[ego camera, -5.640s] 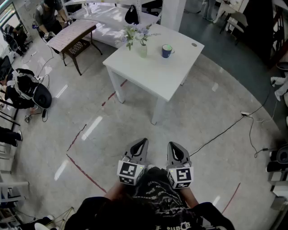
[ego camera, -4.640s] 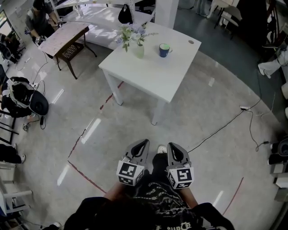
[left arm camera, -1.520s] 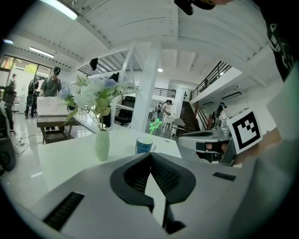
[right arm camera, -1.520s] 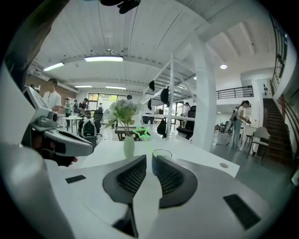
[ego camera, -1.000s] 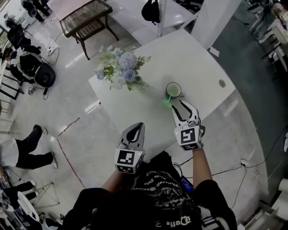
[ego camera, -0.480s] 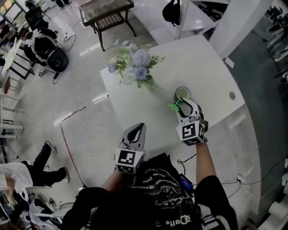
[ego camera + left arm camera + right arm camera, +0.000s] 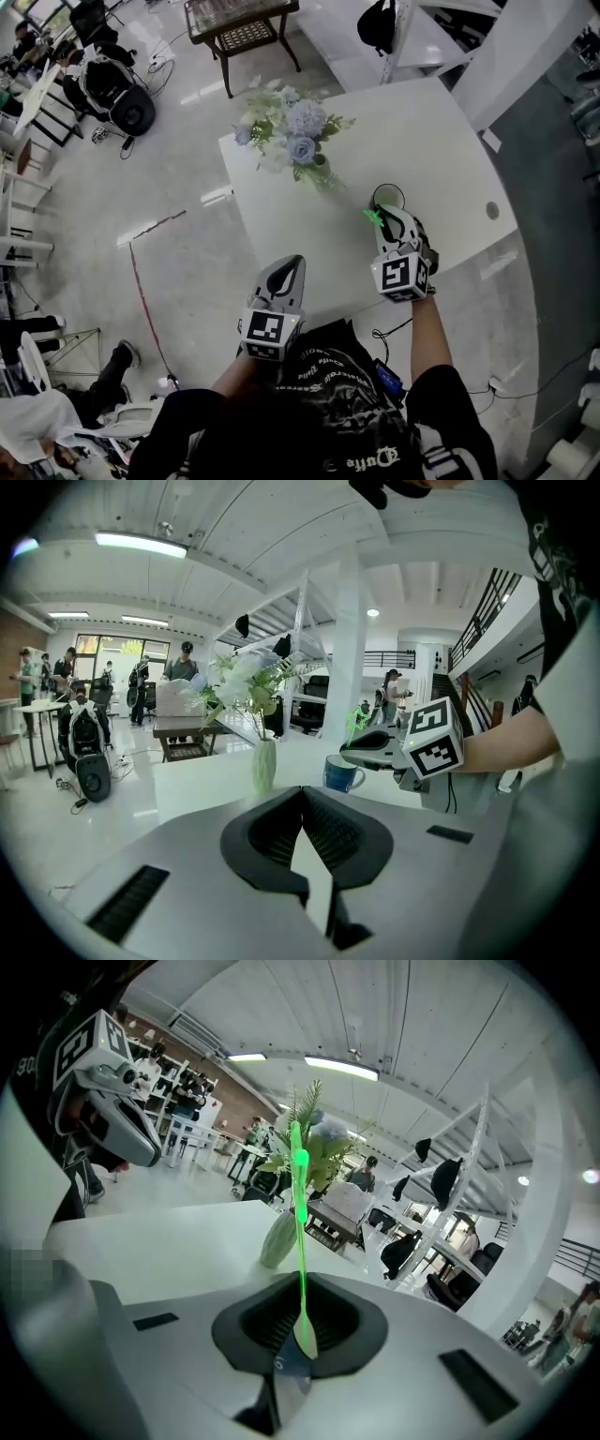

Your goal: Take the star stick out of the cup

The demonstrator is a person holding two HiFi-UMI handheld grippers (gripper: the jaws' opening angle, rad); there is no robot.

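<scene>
A blue cup (image 7: 385, 195) stands on the white table (image 7: 441, 131), and in the left gripper view the cup (image 7: 339, 773) sits just under my right gripper (image 7: 367, 752). The thin green star stick (image 7: 300, 1232) rises upright between the jaws of my right gripper (image 7: 298, 1335), which are closing and pinch its lower shaft. Its star (image 7: 373, 217) shows beside my right gripper (image 7: 392, 223), which hovers at the cup's near rim. The cup is hidden in the right gripper view. My left gripper (image 7: 289, 270) hangs shut and empty off the table's near edge.
A pale vase of blue and white flowers (image 7: 298, 145) stands left of the cup, close to the stick; the vase (image 7: 263, 764) also shows in the left gripper view. A small round hole (image 7: 492, 210) marks the table's right side. People and furniture fill the room beyond.
My right gripper moved up to the cup and its jaws went from wide apart to closed round the green stick. The left gripper stayed put.
</scene>
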